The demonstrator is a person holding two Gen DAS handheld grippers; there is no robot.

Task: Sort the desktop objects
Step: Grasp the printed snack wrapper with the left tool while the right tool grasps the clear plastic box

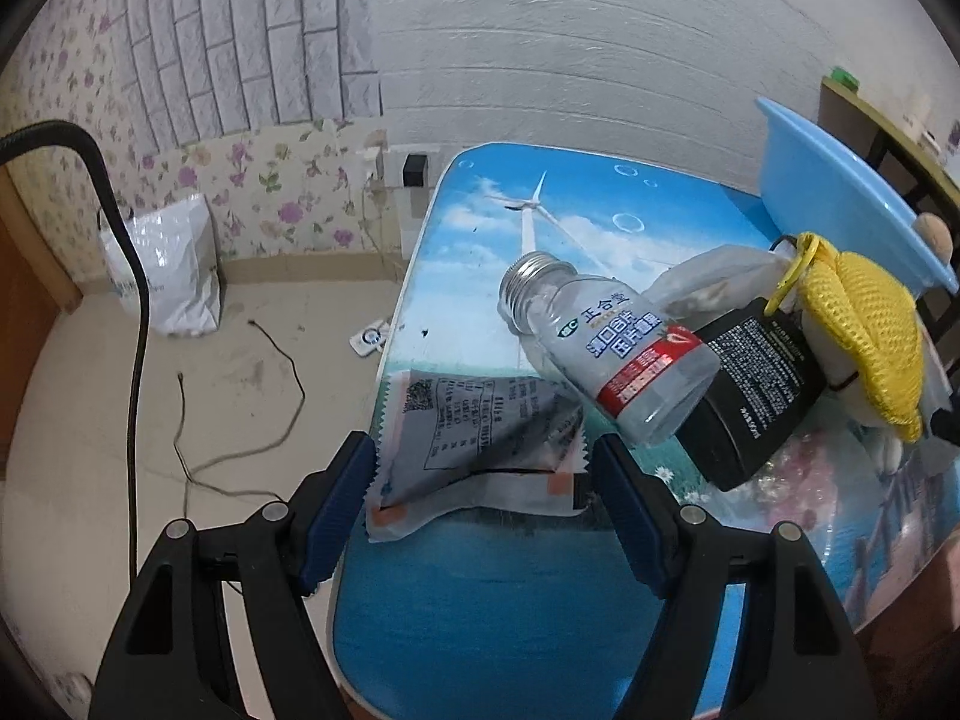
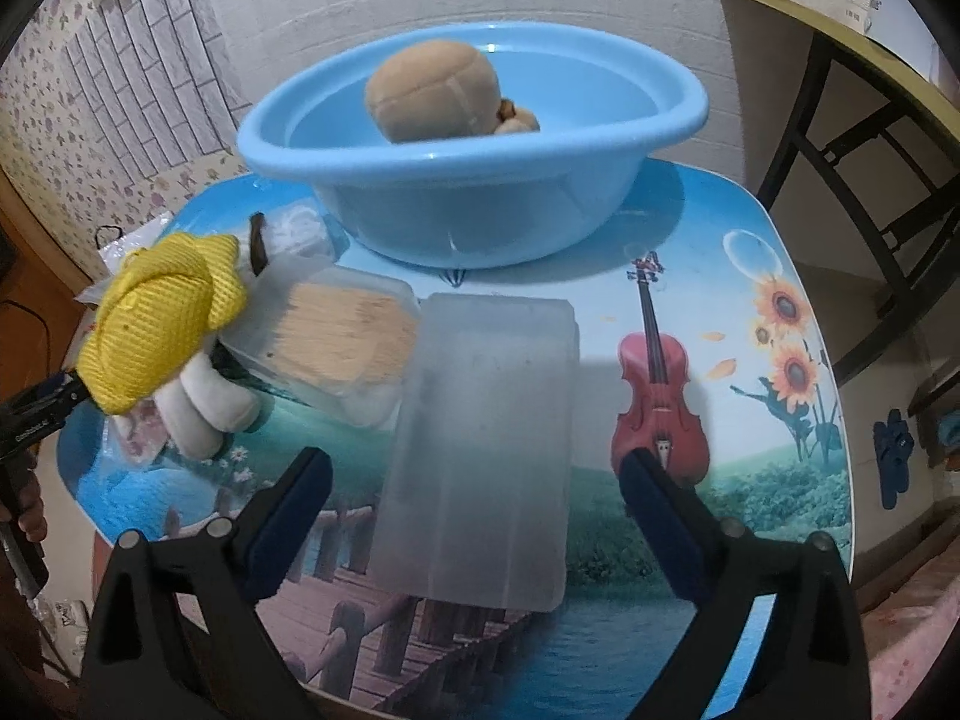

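Observation:
In the left wrist view my left gripper (image 1: 480, 468) is open, its jaws on either side of a flat grey snack packet (image 1: 480, 450) at the table's left edge. Behind it a clear bottle (image 1: 606, 348) with a silver cap leans on a black tube (image 1: 756, 384), next to a yellow plush toy (image 1: 864, 342). In the right wrist view my right gripper (image 2: 474, 486) is open over a frosted plastic box (image 2: 486, 450). A clear box of wooden sticks (image 2: 342, 342) and the yellow plush (image 2: 162, 324) lie to its left. A blue basin (image 2: 474, 180) holds a tan plush (image 2: 438, 90).
The picture-printed table (image 2: 750, 312) carries everything. The basin's rim shows at the right of the left wrist view (image 1: 840, 192). Left of the table are bare floor, loose cables (image 1: 240, 420) and a white bag (image 1: 168, 264). A dark shelf frame (image 2: 852, 150) stands at the right.

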